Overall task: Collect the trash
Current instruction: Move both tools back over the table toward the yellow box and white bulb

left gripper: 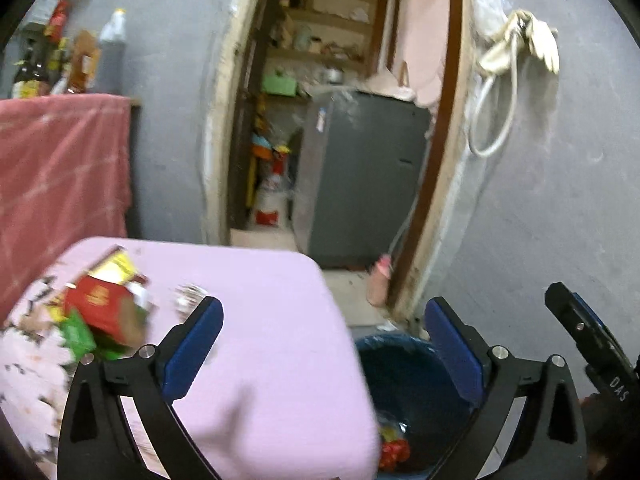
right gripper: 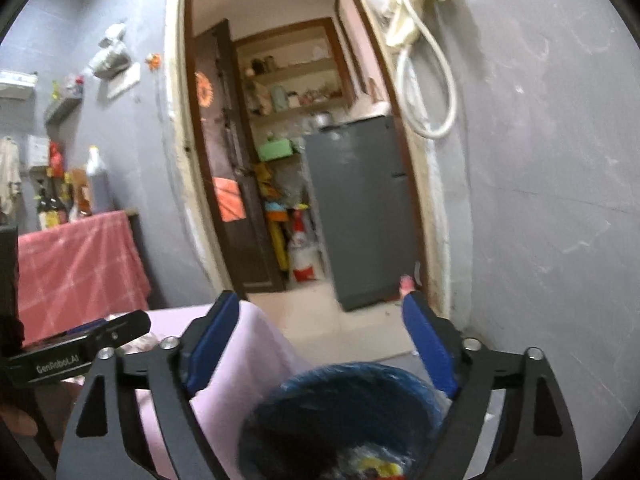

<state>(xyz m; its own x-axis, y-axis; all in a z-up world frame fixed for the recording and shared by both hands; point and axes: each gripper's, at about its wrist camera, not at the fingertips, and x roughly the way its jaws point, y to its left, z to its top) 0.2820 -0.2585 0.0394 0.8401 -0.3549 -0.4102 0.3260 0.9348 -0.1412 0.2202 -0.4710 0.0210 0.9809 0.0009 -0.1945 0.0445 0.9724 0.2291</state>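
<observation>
Both tongs stand wide apart and hold nothing: left gripper over the table's near right corner, right gripper above the bin. Wrappers already lie inside the bin. Remaining trash, a red carton pile and crumpled foil, sits by the table's far left edge, uncollected.

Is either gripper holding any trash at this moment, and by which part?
Nothing is held. The left gripper and right gripper both stand open and empty above the blue bin.

bin right of table, wrappers inside
</observation>
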